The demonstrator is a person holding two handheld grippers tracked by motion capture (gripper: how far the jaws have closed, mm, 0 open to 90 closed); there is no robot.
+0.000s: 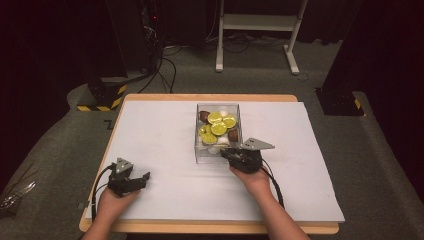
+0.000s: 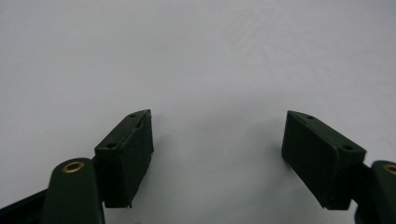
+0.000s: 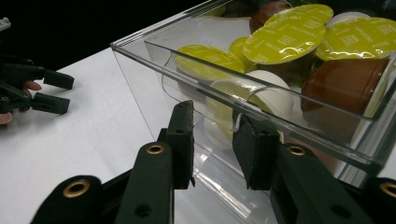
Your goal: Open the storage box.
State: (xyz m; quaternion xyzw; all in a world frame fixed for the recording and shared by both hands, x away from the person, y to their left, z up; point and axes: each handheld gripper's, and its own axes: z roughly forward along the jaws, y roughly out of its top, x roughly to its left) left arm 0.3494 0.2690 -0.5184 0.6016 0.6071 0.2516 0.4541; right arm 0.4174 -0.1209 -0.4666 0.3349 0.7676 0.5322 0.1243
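A clear plastic box [image 1: 196, 142] stands mid-table, filled with yellow-green-lidded capsules [image 1: 218, 128] plus a few brown and white ones. My right gripper [image 1: 226, 151] is at the box's near right corner. In the right gripper view its jaws [image 3: 215, 122] stand apart at the box's near wall [image 3: 154, 63]. The left one is outside the wall and the right one seems to lie behind the clear plastic. No pad presses on anything. Green lids [image 3: 285, 37] and a brown capsule [image 3: 345, 79] lie just beyond. My left gripper [image 1: 144, 177] rests open on the white sheet at the near left [image 2: 217, 128], with nothing between its jaws.
The white sheet [image 1: 165, 145] covers a wooden table [image 1: 210, 227]. Grey carpet surrounds it, with a white frame [image 1: 255, 22] and black stands [image 1: 102, 92] behind. My left gripper [image 3: 51, 91] appears far left in the right gripper view.
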